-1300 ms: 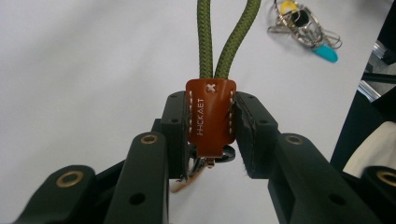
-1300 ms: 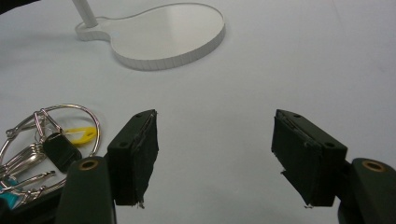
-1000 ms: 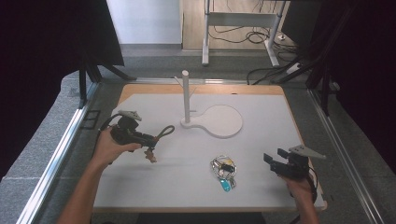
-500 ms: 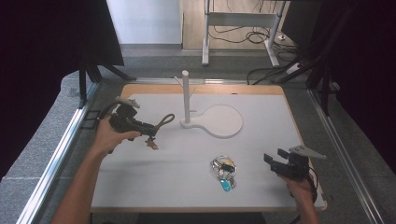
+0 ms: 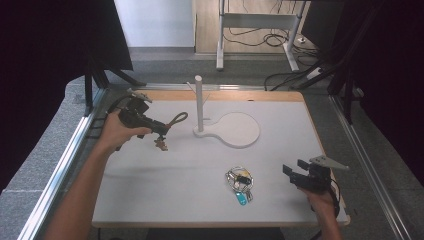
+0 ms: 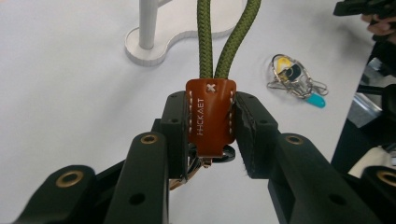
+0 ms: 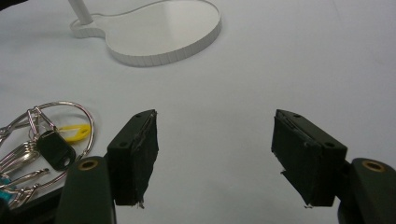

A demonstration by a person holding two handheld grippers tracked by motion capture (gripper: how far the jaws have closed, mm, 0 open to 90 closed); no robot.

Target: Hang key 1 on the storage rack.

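Holding the green cord keychain with brown leather tab (image 6: 209,114) in our left tool (image 5: 159,131) near the white peg stand (image 5: 199,102), we judge hanging remains, while our right tool (image 5: 296,174) waits wide beside the metal key bunch (image 5: 239,180).

The olive-green cord (image 6: 223,39) carries a brown leather tab (image 6: 210,117) with white stitching. The tabletop (image 5: 190,170) and stand (image 5: 227,127) are white; the key bunch (image 5: 239,182) has turquoise and yellow tags.

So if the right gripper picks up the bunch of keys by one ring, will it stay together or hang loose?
The bunch of keys would probably dangle and swing, since several loose rings and a blue tag are linked together. The thin metal may slip between the open fingers of the right gripper. It looks light.
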